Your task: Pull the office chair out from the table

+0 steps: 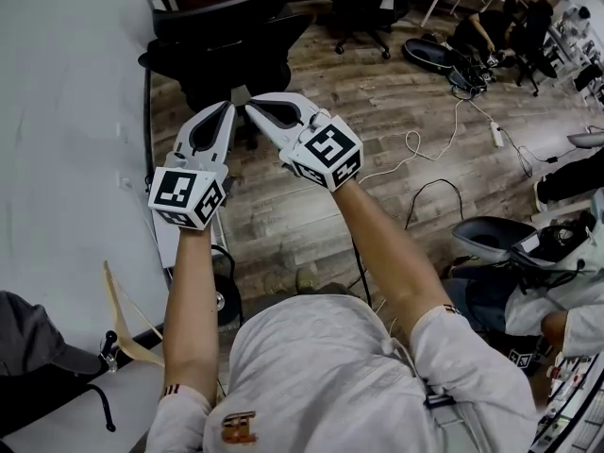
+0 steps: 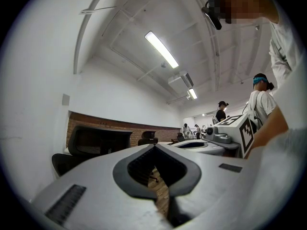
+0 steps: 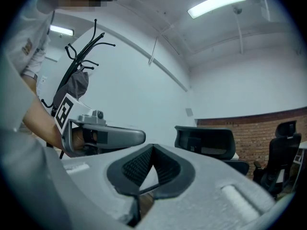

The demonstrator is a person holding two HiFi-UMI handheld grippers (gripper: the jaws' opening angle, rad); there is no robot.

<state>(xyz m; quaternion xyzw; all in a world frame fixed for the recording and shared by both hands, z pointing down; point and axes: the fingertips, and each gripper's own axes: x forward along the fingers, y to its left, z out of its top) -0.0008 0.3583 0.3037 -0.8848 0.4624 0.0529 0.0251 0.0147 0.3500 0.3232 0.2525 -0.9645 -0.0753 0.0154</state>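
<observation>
My left gripper [image 1: 228, 111] has its jaws pressed together on nothing, near the table [image 1: 66, 111] edge. The office chair [image 1: 226, 36] stands straight ahead by that edge, clear of both tips. My right gripper [image 1: 253, 107], also closed and empty, is about equally near.

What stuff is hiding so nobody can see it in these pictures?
- Head view: the wheels of the black mesh office chair sit behind the white left gripper and right gripper.
- Left gripper view: the chair's lower half is covered by that gripper's own body.
- Head view: the white table is cut off by the left edge.
- Left gripper view: the far-off people are too small.
</observation>
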